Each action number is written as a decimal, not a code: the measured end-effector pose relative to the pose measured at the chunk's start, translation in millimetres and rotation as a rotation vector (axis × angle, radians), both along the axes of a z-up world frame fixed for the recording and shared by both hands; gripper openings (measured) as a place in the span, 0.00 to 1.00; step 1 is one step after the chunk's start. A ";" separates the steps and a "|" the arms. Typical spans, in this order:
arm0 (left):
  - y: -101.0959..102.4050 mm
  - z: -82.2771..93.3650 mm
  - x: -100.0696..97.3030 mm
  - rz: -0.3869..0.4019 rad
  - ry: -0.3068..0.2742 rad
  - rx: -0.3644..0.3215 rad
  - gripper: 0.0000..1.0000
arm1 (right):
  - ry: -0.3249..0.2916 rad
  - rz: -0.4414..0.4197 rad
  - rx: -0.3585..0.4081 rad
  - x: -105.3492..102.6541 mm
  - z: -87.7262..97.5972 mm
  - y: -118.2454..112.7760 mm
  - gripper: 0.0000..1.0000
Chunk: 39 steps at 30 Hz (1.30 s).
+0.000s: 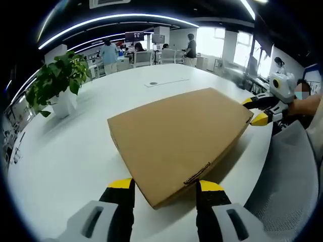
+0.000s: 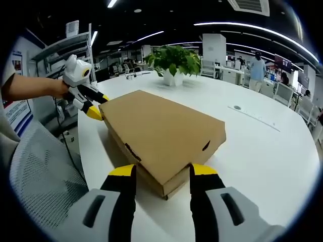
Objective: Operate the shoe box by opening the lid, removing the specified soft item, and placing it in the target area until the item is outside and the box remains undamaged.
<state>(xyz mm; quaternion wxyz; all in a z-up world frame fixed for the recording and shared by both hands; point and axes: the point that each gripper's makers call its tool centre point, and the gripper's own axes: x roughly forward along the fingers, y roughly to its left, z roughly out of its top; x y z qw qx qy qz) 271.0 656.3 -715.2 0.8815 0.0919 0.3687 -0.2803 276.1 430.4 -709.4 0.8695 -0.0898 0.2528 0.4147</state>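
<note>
A flat brown cardboard shoe box (image 1: pixel 176 136) lies on the white table (image 1: pixel 65 151) with its lid down. My left gripper (image 1: pixel 165 185) stands open, its yellow-tipped jaws on either side of the box's near corner. At the opposite corner the right gripper (image 1: pixel 256 111) is open around the box edge. In the right gripper view the same box (image 2: pixel 161 128) lies ahead, and the right gripper (image 2: pixel 162 171) straddles its near corner with the jaws apart. The left gripper (image 2: pixel 93 106), held by a hand, sits at the far left corner. The box's contents are hidden.
A potted green plant (image 1: pixel 60 83) (image 2: pixel 174 60) stands on the table beyond the box. A grey mesh chair (image 1: pixel 290 171) (image 2: pixel 40 171) sits at the table's edge beside the box. A round grommet (image 2: pixel 237 107) is set in the tabletop. People stand far off in the office.
</note>
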 end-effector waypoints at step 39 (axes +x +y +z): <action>6.5 28.3 -6.3 0.025 -0.027 -0.040 0.54 | -0.076 0.069 0.032 -10.4 25.5 11.7 0.44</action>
